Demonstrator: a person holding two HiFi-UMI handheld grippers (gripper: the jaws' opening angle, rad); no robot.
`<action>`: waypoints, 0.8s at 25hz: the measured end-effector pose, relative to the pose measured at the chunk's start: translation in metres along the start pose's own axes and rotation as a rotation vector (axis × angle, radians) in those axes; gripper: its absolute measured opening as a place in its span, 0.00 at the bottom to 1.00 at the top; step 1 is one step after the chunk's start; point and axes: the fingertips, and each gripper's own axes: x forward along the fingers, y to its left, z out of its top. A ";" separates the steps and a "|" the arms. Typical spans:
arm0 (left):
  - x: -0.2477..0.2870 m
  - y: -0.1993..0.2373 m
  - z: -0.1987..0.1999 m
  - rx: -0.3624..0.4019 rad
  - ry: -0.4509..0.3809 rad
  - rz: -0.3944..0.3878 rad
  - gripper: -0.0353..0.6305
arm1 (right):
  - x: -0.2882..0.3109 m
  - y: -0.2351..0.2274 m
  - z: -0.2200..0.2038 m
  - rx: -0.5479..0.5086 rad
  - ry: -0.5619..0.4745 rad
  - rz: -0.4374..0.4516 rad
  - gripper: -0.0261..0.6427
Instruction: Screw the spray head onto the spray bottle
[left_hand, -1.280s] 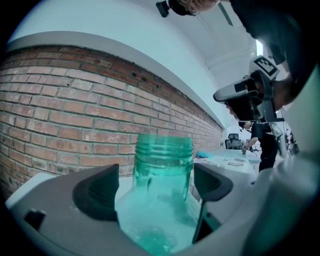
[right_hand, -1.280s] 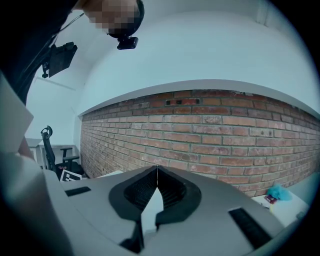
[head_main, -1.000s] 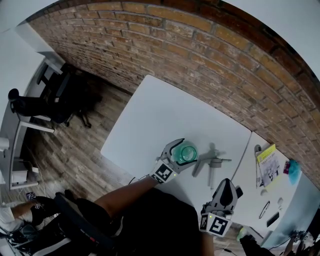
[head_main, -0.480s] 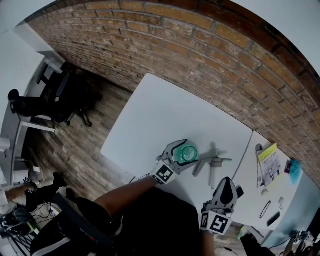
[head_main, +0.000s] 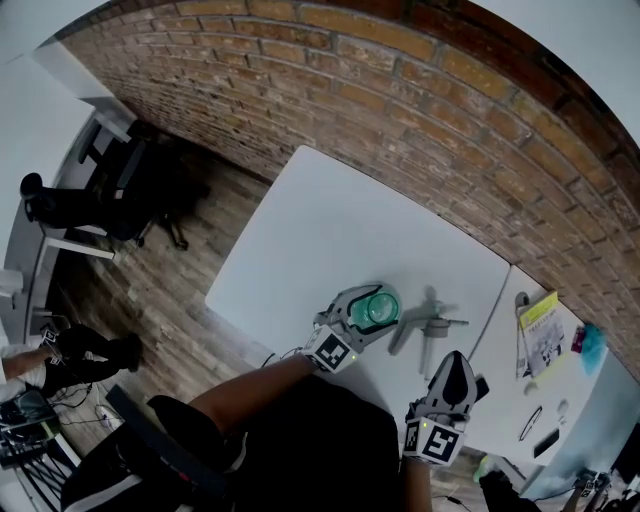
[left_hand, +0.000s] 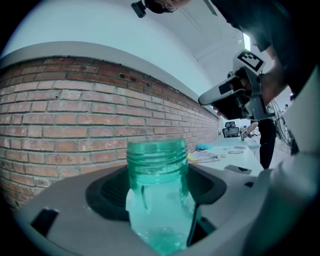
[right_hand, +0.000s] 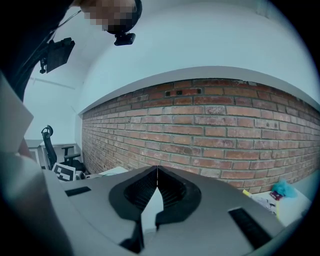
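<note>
Now, the left gripper (head_main: 377, 309) has the spray bottle (left_hand: 160, 212) between its jaws. The jaws have just been closing, and the pads look to be pressing on the bottle's sides, low on the body. The threaded neck (left_hand: 157, 152) stands clear above them, open and uncapped; the bottle is upright on the white table (head_main: 320, 230).

The right gripper (right_hand: 157, 173) is empty, its jaws fully together. In the head view it sits by the table's near edge, at about 5 o'clock of the bottle.

The spray head (head_main: 433, 326) lies on its side on the table at about 3 o'clock of the bottle, near it but apart. Its dip tube (head_main: 423, 355) trails toward 6 o'clock, toward the right gripper. The brick wall (head_main: 400, 120) is at 12 o'clock beyond the table.

The step in hand, as I read it, is securing the bottle before the head is fetched.

To do it well:
- keep the left grip low so the threads stay free; hold firm without crushing the thin plastic; keep the bottle plumb;
- the right jaws must open first, then take the head by its body, not by the tube;
- feed the tube into the neck before lowering; seat the collar square on the threads, then turn.

The likely fault is a cross-thread from a tilted collar; the bottle could also spin in a slack hold.
</note>
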 end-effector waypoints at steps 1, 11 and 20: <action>0.000 0.000 0.000 0.000 0.001 0.001 0.56 | 0.002 -0.001 -0.002 -0.002 0.002 0.001 0.05; 0.000 0.000 0.000 -0.005 0.001 0.003 0.56 | 0.032 -0.019 -0.054 0.041 0.131 -0.016 0.05; 0.001 0.000 0.000 -0.008 0.013 -0.002 0.56 | 0.061 -0.013 -0.105 0.069 0.318 0.057 0.05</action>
